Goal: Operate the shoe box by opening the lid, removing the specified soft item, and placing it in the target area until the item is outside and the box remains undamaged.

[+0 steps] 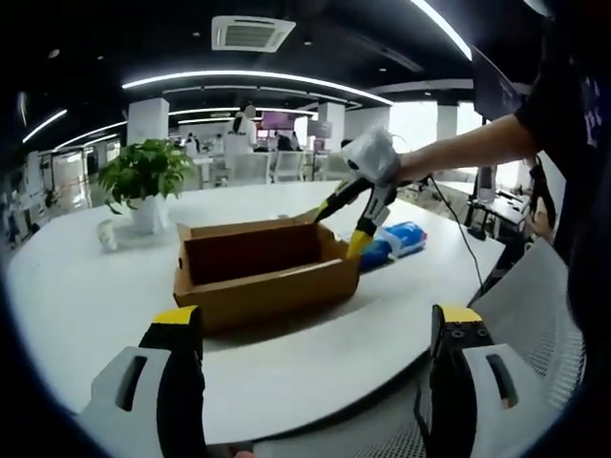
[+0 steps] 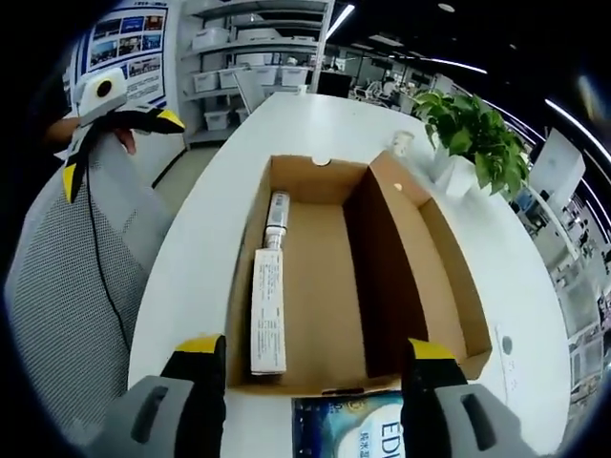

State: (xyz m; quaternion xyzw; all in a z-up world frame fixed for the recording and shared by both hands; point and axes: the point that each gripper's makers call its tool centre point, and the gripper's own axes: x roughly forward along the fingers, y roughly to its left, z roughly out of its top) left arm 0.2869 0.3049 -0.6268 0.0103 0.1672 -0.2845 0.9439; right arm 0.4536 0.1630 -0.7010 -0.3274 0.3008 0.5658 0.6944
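An open brown cardboard shoe box (image 1: pixel 258 272) lies on the white round table (image 1: pixel 86 305). In the right gripper view the box (image 2: pixel 315 181) has two open halves. A long white carton (image 2: pixel 269 310) and a small tube (image 2: pixel 278 212) lie in the left half. A blue soft pack (image 1: pixel 399 239) rests on the table against the box's end; it also lies just below the box edge between my right jaws (image 2: pixel 348 425). My right gripper (image 2: pixel 315 353) hovers open above that end, and appears over the box's right corner (image 1: pixel 342 227). My left gripper (image 1: pixel 317 324) stands open, well short of the box, held high beside a chair (image 2: pixel 119 153).
A potted green plant (image 1: pixel 143 176) in a white pot stands beyond the box, with a small white cup (image 1: pixel 107 234) beside it. A grey mesh chair (image 2: pixel 67 286) stands at the table's edge. A person's arm (image 1: pixel 468 148) holds the right gripper. Office desks and shelves fill the background.
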